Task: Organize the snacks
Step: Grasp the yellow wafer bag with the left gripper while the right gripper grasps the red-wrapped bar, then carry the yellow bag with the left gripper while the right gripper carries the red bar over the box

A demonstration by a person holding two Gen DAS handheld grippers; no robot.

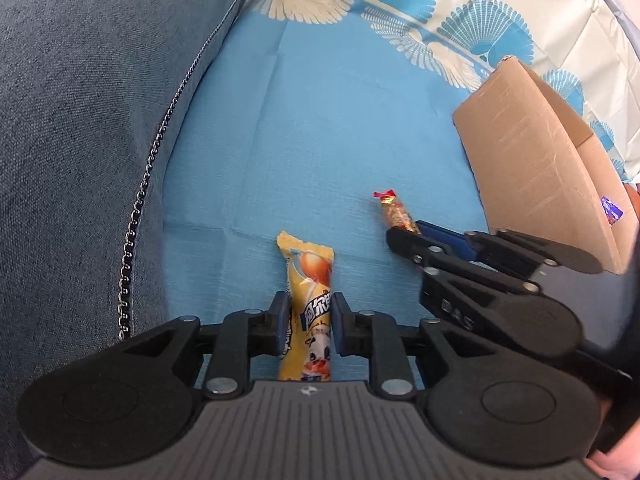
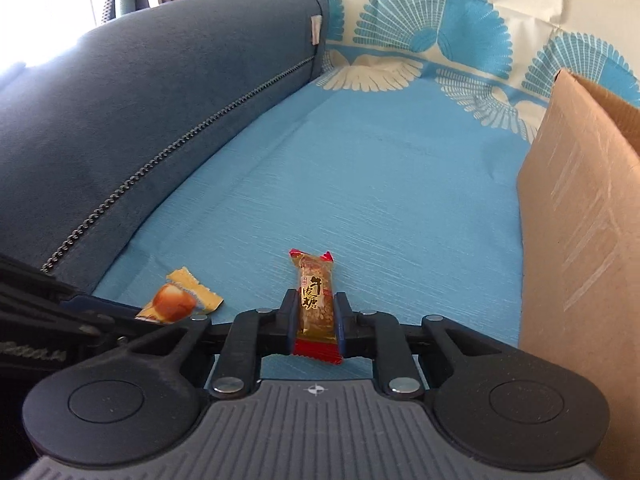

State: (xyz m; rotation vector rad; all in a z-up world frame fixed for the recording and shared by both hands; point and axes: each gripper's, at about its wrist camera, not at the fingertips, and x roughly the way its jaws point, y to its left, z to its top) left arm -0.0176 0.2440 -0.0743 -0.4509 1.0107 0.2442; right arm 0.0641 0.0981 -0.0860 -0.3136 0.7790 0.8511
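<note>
A long yellow snack packet (image 1: 308, 280) lies on the blue cloth (image 1: 320, 128), and my left gripper (image 1: 310, 324) is shut on its middle, one pad against each side. A small red and gold candy bar (image 2: 316, 300) sits between the pads of my right gripper (image 2: 316, 320), which is shut on it. In the left wrist view the right gripper (image 1: 404, 236) reaches in from the right, with the candy (image 1: 394, 212) poking out past its tips. The right wrist view shows the yellow packet (image 2: 180, 300) at lower left.
An open cardboard box (image 1: 532, 160) stands on the right, close to the right gripper; its wall (image 2: 580, 220) fills the right edge, and a purple wrapper (image 1: 612, 210) shows inside. A dark blue zipped sofa cushion (image 1: 80, 120) borders the cloth on the left.
</note>
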